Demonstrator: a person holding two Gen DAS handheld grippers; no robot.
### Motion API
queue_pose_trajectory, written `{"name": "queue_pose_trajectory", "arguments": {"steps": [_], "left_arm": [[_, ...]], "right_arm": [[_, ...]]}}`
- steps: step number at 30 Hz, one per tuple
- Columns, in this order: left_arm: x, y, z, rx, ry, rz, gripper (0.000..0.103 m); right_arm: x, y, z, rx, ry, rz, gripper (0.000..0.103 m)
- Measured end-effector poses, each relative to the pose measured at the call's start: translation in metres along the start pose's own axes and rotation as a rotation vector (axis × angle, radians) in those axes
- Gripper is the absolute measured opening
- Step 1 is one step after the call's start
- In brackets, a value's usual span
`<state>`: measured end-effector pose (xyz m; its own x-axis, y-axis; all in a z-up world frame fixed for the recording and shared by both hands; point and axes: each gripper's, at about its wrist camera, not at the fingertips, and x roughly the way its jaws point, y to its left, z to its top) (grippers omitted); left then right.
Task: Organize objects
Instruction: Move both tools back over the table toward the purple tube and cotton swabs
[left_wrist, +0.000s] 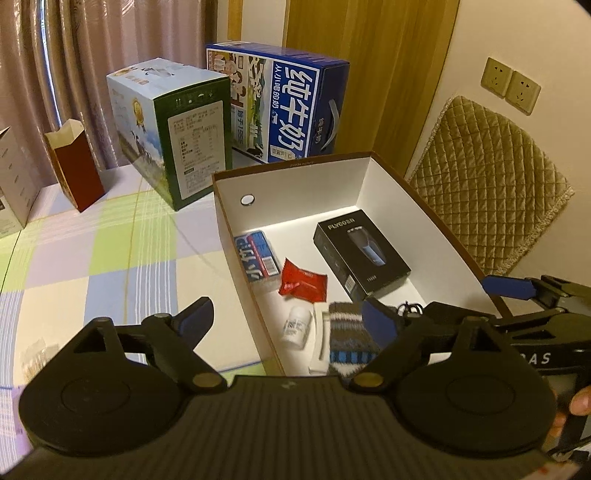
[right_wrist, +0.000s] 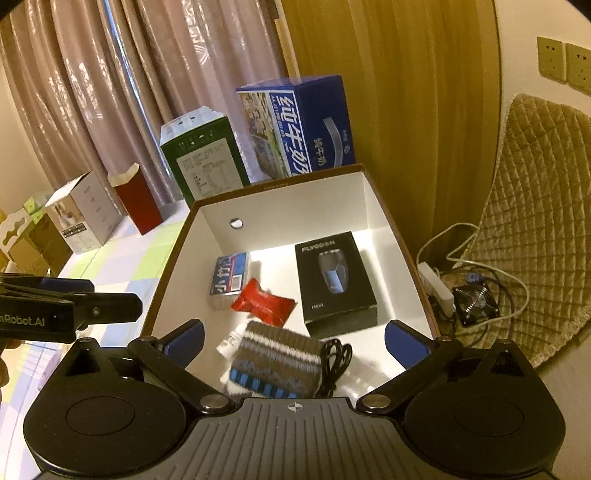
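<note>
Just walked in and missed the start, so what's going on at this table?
A person is sorting small items into the open white cardboard box. Both the left gripper and right gripper hang open and empty over it. Inside lie a black shaver box, a red foil packet, a blue tissue pack, a striped knitted sock and a black cable.

black shaver box (right_wrist: 334, 280) | red packet (right_wrist: 263, 302) | brown-blue-white striped knit pouch (right_wrist: 275, 360) | pastel checked tablecloth (left_wrist: 110, 258)

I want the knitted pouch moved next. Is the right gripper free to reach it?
Probably yes: the right gripper is open and empty above the knitted pouch, with only a black cable beside it.
</note>
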<state>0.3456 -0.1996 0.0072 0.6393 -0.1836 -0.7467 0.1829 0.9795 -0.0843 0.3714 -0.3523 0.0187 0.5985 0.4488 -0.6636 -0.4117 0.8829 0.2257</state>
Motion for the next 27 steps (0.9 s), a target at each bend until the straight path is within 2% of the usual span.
{"name": "queue_pose_trajectory", "arguments": {"steps": [27], "left_arm": [[-0.063, 0.006, -0.065, -0.029, 0.029, -0.001, 0.087]], "right_arm": [[-0.05, 0.044, -0.048, -0.022, 0.038, 0.031, 0.101]]}}
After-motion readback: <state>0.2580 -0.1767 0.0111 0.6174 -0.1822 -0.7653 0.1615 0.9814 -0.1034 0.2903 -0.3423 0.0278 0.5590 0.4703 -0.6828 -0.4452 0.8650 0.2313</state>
